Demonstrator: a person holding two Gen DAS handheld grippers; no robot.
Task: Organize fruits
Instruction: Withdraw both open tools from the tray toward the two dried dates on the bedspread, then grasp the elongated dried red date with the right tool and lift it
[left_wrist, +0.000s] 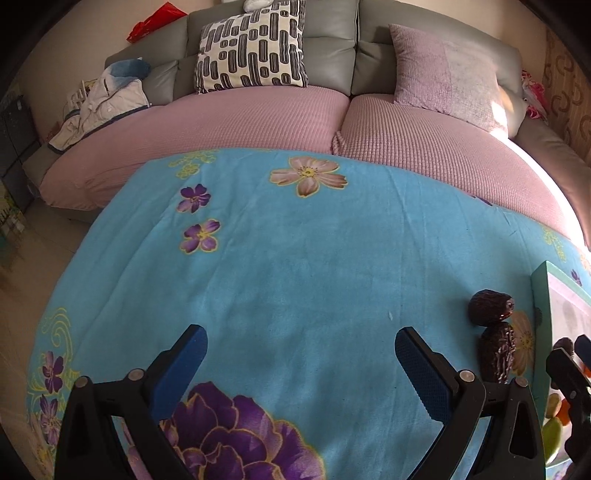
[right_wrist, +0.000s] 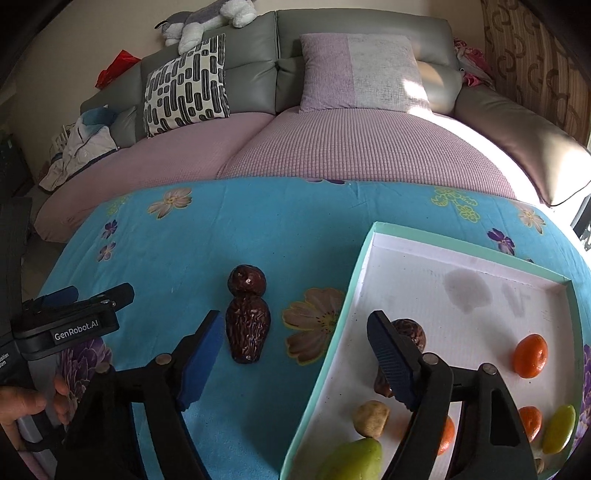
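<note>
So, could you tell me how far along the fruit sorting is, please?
Done: several fruits, including an orange tangerine, lie in the white tray with a teal rim. In hand: nothing; both the left gripper and the right gripper are open. Left: two dark wrinkled dates on the blue floral cloth.

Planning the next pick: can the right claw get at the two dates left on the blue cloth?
Probably yes: the right claw is open, and both dates lie uncovered beside the tray.
</note>
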